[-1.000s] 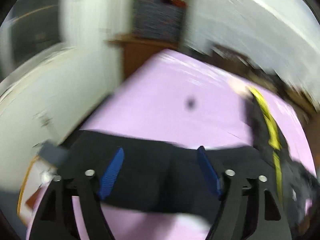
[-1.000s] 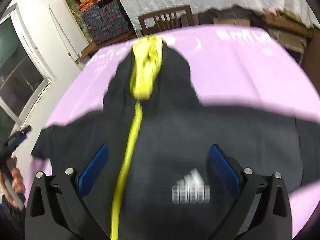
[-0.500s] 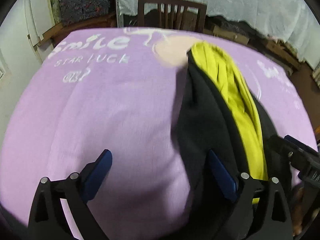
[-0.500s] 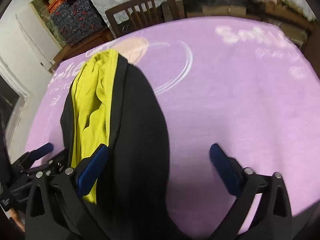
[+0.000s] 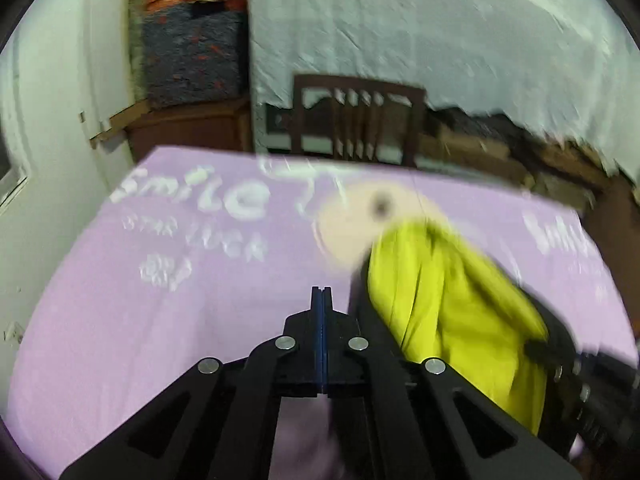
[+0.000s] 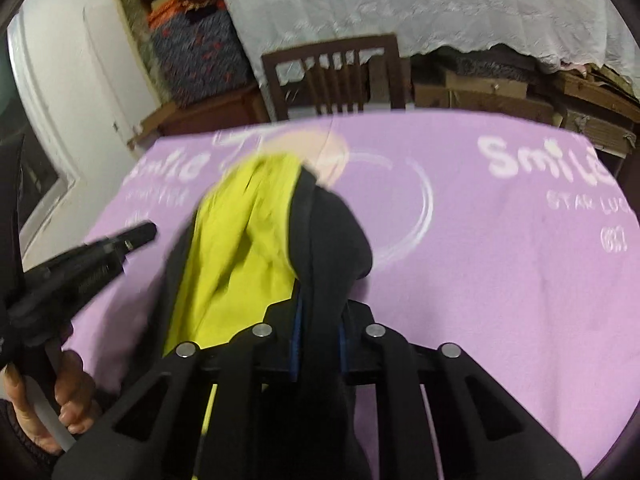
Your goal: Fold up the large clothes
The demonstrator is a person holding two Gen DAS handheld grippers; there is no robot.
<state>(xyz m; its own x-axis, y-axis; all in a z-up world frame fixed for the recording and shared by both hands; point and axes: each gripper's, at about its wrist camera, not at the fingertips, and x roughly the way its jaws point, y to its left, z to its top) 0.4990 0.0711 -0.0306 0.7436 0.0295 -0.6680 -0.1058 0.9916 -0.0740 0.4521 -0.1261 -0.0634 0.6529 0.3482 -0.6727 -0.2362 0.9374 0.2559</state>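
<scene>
A black hoodie with a yellow hood lining lies on the purple blanket; it also shows in the left wrist view at the right. My right gripper is shut on the hoodie's black fabric by the hood. My left gripper is shut with nothing between its fingers, just left of the hoodie; it also shows in the right wrist view, held by a hand.
A wooden chair stands behind the far edge of the blanket. A wooden cabinet with stacked fabrics stands at the back left. A white cloth hangs behind. Cardboard boxes are at the back right.
Both grippers have closed: the right one onto the black fabric by the hood, the left one on nothing. Both views have tilted up, showing more of the room.
</scene>
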